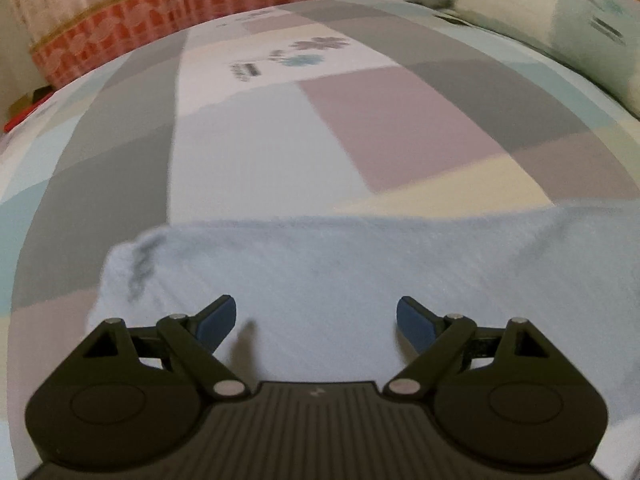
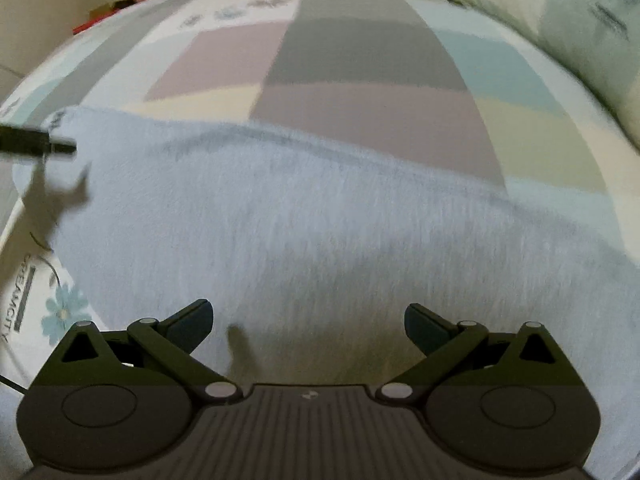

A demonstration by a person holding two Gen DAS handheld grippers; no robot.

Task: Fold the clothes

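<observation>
Both claws spread | left claw (image 1: 316, 322), right claw (image 2: 308, 326) | above pale-blue garment (image 2: 300, 220)

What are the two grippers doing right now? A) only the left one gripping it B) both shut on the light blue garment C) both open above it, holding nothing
C: the left gripper and right gripper both show spread fingers over the light blue garment, nothing between them.

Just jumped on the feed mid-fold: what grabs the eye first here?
A pale blue garment lies spread flat across the near part of the bed, filling the lower half of both views. Both the left gripper and the right gripper hang open over it, holding nothing. Behind it runs the patchwork bedspread, with a pillow at the far right.
</observation>
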